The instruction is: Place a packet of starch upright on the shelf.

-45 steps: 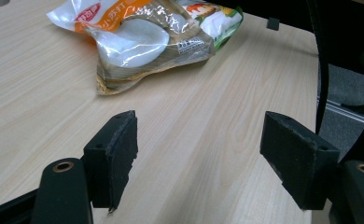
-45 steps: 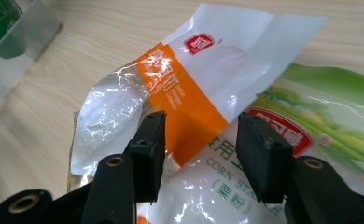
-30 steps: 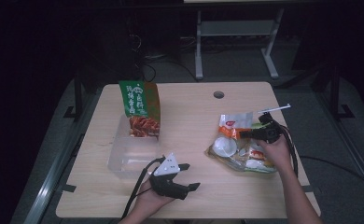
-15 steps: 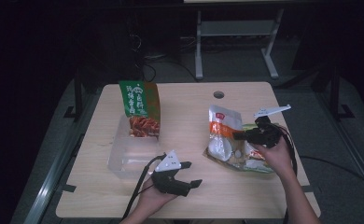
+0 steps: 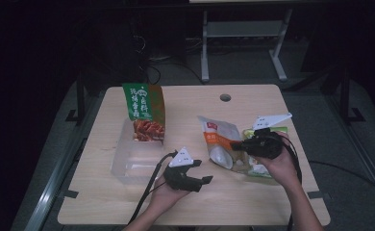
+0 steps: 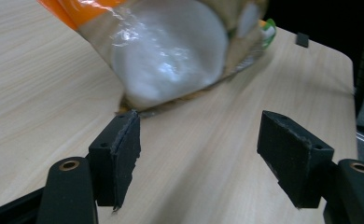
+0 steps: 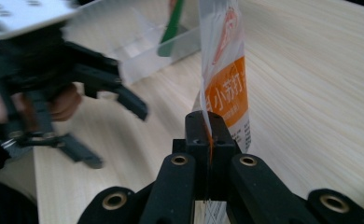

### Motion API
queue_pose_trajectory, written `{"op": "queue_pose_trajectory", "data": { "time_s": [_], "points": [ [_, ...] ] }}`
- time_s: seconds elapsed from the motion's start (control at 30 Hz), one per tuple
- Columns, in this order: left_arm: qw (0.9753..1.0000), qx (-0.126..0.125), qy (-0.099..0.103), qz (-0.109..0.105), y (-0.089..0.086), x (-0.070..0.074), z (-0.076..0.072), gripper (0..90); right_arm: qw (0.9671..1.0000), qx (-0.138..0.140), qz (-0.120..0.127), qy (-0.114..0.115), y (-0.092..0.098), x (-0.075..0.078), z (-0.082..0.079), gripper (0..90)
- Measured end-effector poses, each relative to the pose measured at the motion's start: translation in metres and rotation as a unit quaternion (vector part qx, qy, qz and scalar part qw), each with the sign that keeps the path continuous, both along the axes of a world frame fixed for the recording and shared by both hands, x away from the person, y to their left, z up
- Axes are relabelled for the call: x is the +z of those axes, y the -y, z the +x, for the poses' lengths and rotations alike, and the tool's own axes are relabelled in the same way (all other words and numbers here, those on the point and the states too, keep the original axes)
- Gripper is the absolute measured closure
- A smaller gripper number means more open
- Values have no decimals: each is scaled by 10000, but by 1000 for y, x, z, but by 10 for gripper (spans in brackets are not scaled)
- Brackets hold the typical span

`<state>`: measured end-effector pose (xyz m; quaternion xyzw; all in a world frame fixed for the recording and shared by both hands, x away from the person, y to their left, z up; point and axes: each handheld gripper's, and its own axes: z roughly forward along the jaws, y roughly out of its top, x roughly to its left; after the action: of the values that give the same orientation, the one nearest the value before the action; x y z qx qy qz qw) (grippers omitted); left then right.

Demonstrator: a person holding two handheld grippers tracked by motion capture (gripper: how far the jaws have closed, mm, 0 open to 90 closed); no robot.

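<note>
An orange and white snack bag (image 5: 220, 143) is lifted on its edge at the right of the table, with my right gripper (image 5: 235, 145) shut on its rim. In the right gripper view the jaws pinch the orange and white bag (image 7: 224, 88) between them. My left gripper (image 5: 205, 178) rests low near the table's front, open, with nothing between its pads (image 6: 118, 154); the bag (image 6: 171, 51) hangs just beyond them. A green and red snack bag (image 5: 143, 111) stands upright in a clear plastic box (image 5: 130, 161) at the left.
Another green-edged packet (image 5: 265, 166) lies under my right hand. The wooden table (image 5: 185, 108) has a cable hole (image 5: 225, 97) at the back. The clear box (image 7: 138, 42) and my left gripper (image 7: 124, 105) lie ahead in the right gripper view. Dark floor and a metal frame lie beyond.
My right gripper has turned and drawn the orange and white bag leftward, standing it more upright. The left gripper has barely moved.
</note>
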<state>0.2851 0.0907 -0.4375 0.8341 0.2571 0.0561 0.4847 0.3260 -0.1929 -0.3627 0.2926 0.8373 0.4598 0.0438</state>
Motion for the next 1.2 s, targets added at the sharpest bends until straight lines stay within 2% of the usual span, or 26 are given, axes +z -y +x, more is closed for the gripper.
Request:
{"op": "queue_pose_trajectory", "data": {
  "time_s": [0.07, 0.1, 0.13, 0.2, 0.27, 0.37, 0.4, 0.43, 0.5, 0.53, 0.63, 0.67, 0.7, 0.8, 0.87, 1.0, 1.13, 1.2],
  "points": [
    [10000, 60, -52, -28, 1, -1, 3, 300, 9998, 170, 14, 102, -3, 4, -7, 900],
    [9999, 73, -88, -67, 2, -2, 4, 300, 9998, 170, 14, 102, -3, 4, -7, 900],
    [9999, 78, -113, -53, 2, -3, 5, 302, 9992, 360, 60, 161, -2, 6, -11, 900],
    [9997, 79, -193, -81, 3, -6, 7, 302, 9990, 408, 68, 163, -2, 7, -12, 900],
    [9996, 69, -249, -137, 4, -7, 10, 303, 9980, 622, 74, 71, -2, 6, -14, 900],
    [9993, 21, -312, -197, 6, -8, 14, 319, 9970, 776, -11, -59, -2, 2, -14, 900],
    [9990, 19, -365, -239, 8, -9, 16, 338, 9968, 795, 69, -68, 0, 1, -14, 900],
    [9986, -54, -429, -298, 10, -8, 18, 443, 9970, 758, 68, -107, 2, 0, -13, 900],
    [9984, -69, -435, -342, 11, -8, 19, 565, 9972, 741, 91, -102, 3, -1, -13, 900],
    [9983, -91, -438, -368, 11, -8, 20, 565, 9972, 741, 91, -102, 3, -1, -13, 900],
    [9974, -106, -521, -476, 13, -8, 22, 718, 9975, 703, 57, -87, 4, -1, -13, 900],
    [9973, -103, -508, -523, 13, -7, 22, 815, 9979, 642, 53, -90, 5, -2, -12, 900],
    [9973, -88, -478, -555, 14, -7, 21, 815, 9979, 642, 53, -90, 5, -2, -12, 900],
    [9988, 42, -218, -425, 15, -3, 17, 878, 9986, 520, 64, -118, 6, -4, -10, 899],
    [9991, 116, -134, -375, 15, -2, 16, 891, 9992, 401, -67, -26, 3, -4, -11, 899],
    [9991, 316, -2, -271, 11, 1, 17, 894, 9995, 258, -185, -4, 1, -5, -9, 897],
    [9988, 459, 110, -123, 9, 0, 17, 895, 9997, 180, -155, -73, -1, -14, -6, 876],
    [9986, 490, 54, -195, 6, 0, 18, 895, 9997, 149, -133, -133, -3, -18, -5, 855]
  ]
}}
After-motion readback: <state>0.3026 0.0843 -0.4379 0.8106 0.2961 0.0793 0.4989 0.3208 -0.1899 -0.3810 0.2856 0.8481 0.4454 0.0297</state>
